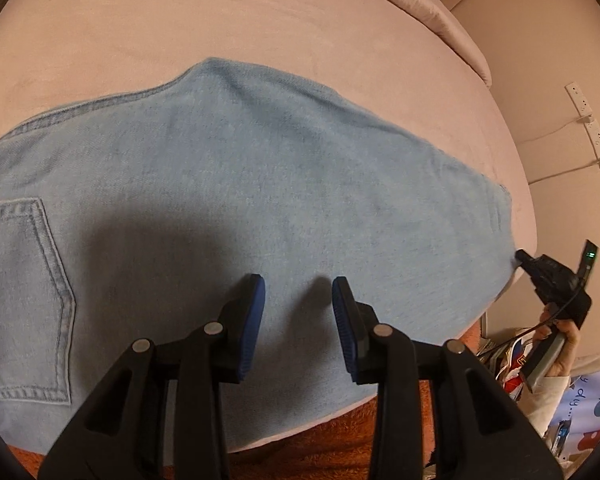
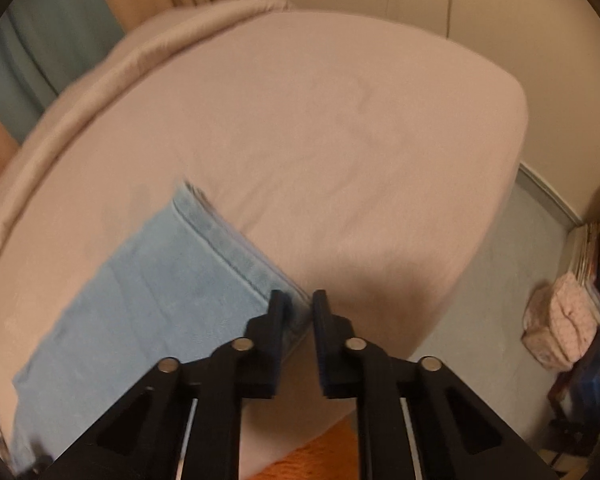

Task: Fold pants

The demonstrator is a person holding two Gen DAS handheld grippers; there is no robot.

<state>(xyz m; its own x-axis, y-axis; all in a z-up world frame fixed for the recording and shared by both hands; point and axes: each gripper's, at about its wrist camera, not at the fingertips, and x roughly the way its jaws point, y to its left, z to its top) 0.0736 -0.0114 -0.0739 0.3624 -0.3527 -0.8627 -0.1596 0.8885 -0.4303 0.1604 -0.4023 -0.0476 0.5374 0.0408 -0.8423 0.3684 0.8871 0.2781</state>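
Note:
Light blue denim pants (image 1: 260, 184) lie flat on a pink bed (image 1: 180, 32), a back pocket (image 1: 20, 300) facing up at the left. My left gripper (image 1: 298, 292) hovers over the near edge of the pants, open, with nothing between its blue pads. In the right wrist view the pants (image 2: 148, 292) run away to the left as a folded leg. My right gripper (image 2: 299, 304) has its jaws close together on the hem corner. From the left wrist view the right gripper (image 1: 518, 258) sits at the pants' right end, held by a hand (image 1: 560, 360).
An orange rug (image 1: 332, 444) lies below the bed's near edge. A rolled pink duvet (image 1: 420, 0) sits at the bed's far side. Wall sockets (image 1: 588, 120) are on the right wall. A pink bundle (image 2: 560, 320) and stacked books stand on the floor at right.

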